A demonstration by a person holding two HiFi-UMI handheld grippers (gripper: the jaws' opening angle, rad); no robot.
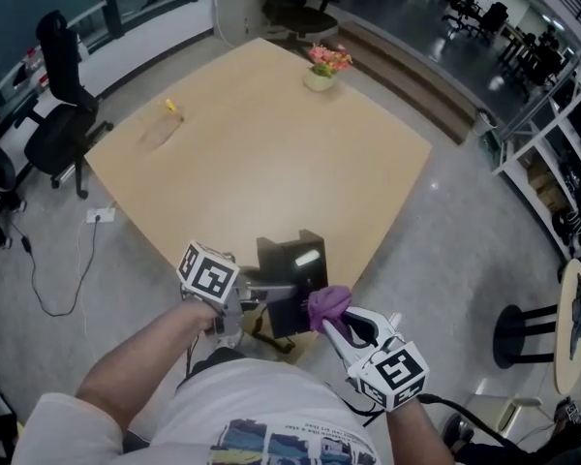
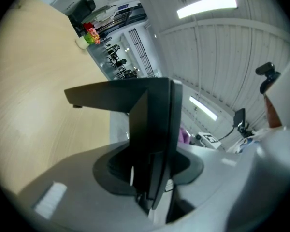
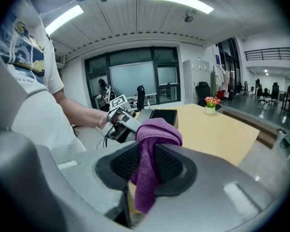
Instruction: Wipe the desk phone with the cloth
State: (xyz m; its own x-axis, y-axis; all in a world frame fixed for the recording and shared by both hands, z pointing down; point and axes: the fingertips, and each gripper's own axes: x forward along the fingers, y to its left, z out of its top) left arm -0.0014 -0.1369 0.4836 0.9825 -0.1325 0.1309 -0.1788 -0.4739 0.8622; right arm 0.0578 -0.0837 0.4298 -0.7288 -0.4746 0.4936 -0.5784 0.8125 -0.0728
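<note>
The black desk phone [image 1: 292, 279] stands at the near edge of the light wooden table [image 1: 261, 153], right in front of me. My left gripper [image 1: 255, 294] is shut on the phone's left side; in the left gripper view the phone's thin black edge [image 2: 154, 139] runs between the jaws. My right gripper [image 1: 337, 320] is shut on a bunched purple cloth [image 1: 327, 304], which sits against the phone's right side. In the right gripper view the cloth [image 3: 150, 153] hangs out of the jaws, with the phone [image 3: 159, 116] and the left gripper [image 3: 121, 122] beyond it.
A pot of pink flowers [image 1: 325, 66] stands at the table's far corner and a small yellow object [image 1: 171, 107] lies at its far left. A black office chair [image 1: 63, 105] is at the left, a round stool [image 1: 523, 332] at the right.
</note>
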